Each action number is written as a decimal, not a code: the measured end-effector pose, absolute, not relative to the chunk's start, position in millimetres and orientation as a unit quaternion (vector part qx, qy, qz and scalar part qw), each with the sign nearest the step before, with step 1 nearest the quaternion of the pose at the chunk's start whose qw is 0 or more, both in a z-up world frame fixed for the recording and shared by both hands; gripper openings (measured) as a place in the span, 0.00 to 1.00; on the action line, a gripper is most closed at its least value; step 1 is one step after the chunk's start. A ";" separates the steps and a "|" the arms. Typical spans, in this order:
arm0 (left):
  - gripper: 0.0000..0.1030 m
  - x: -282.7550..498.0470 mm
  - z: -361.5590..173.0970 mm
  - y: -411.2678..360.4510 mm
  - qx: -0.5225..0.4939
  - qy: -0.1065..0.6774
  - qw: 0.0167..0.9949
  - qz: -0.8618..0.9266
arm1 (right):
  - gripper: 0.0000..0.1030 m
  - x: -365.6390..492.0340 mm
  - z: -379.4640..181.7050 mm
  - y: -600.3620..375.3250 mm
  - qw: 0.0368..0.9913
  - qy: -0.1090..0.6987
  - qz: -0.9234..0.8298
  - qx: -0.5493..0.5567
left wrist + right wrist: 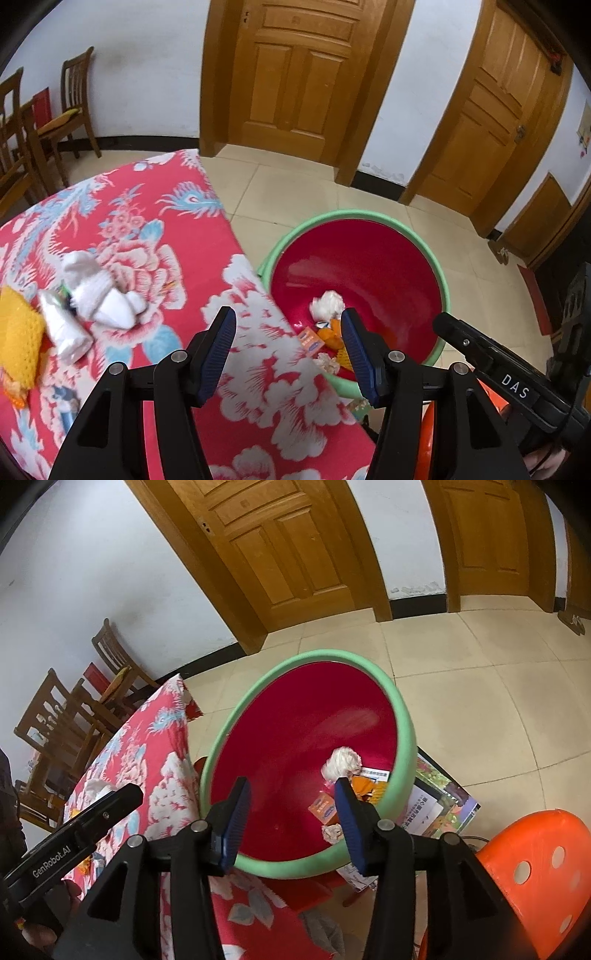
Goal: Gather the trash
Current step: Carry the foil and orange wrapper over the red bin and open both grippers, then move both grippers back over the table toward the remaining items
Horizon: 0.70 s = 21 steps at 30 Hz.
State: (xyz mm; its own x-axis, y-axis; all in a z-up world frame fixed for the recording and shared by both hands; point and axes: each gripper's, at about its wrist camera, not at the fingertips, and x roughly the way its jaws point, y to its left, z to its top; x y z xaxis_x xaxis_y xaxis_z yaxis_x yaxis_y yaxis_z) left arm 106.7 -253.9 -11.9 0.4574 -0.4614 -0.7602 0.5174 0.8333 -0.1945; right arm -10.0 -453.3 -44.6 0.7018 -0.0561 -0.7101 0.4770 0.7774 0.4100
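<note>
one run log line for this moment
left tool: open, empty | right tool: open, empty | red basin with green rim: holds trash | white wad: on table

My claw's pads (218, 354) are dark blue; left, a red cloth (258, 369) with white-and-blue flowers; right, a green-rimmed, crimson-lined bin (402, 716); near right, an orange stool (535, 867).

My left hand-held gripper (288, 332) hangs open over the edge of the red floral-clothed table (258, 387), beside the green-rimmed red plastic basin (369, 266) holding crumpled paper scraps (327, 304).
</note>
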 end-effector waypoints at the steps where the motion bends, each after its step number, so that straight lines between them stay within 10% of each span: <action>1: 0.59 106.1 -10.8 -250.4 0.031 0.434 0.854 -0.284 | 0.48 -9.4 -42.9 -451.1 0.874 0.354 -0.150 0.296; 21: 0.59 104.9 6.6 -162.8 -0.004 0.419 0.883 -0.212 | 0.56 14.0 -19.8 -378.3 0.896 0.358 -0.079 0.252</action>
